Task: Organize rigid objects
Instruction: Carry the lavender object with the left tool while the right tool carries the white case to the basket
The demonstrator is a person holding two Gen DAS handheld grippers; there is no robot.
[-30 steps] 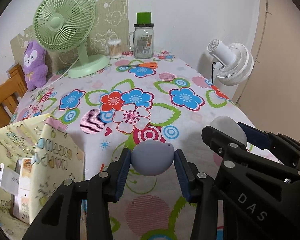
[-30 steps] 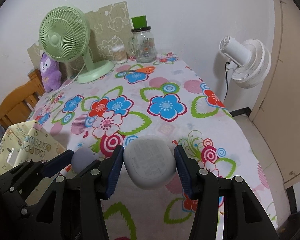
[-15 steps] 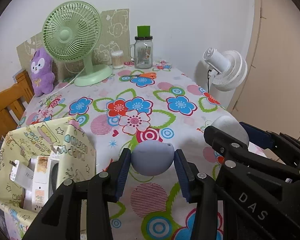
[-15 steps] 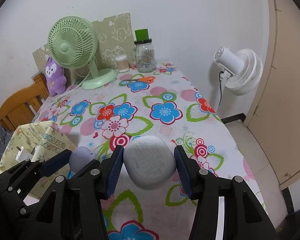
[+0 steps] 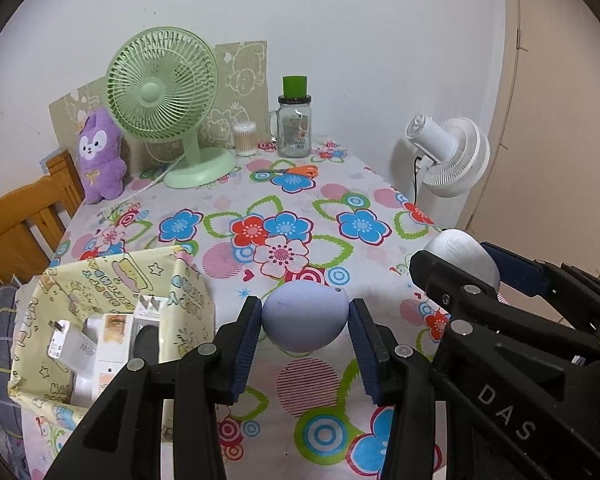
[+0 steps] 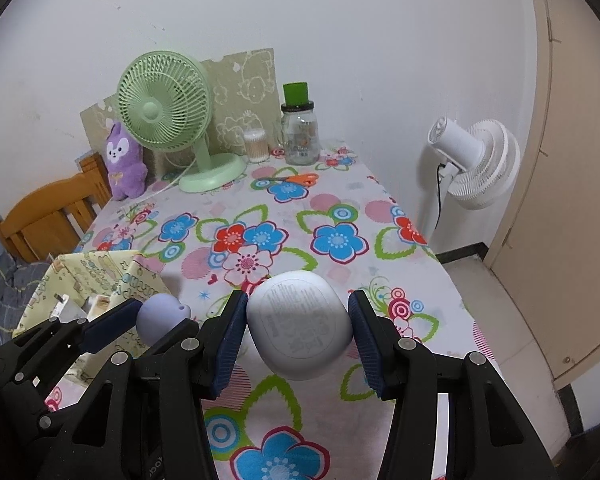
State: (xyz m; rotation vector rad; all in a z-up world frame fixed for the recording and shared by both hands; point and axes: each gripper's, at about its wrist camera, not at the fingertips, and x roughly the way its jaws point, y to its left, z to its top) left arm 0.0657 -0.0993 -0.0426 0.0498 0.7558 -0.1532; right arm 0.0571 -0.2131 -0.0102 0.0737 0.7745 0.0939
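Left tool [image 5: 305, 322] clenched on a lilac egg-shaped case [image 5: 305, 315], right tool [image 6: 298, 330] clenched on a white rounded case [image 6: 300, 326]; both held above the counter [image 6: 340, 216], side by side. Both look light, hard, smooth plastic, likely slippery on the curves, so gripping across the widest middle suits. Yellow patterned box [image 5: 100, 280] at left holds a white charger [image 5: 70, 350] and small cartons.

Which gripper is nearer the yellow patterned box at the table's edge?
Left. The left gripper, shut on a lavender case, is just beside the yellow patterned box; the right gripper, holding a white case, sits beyond it.
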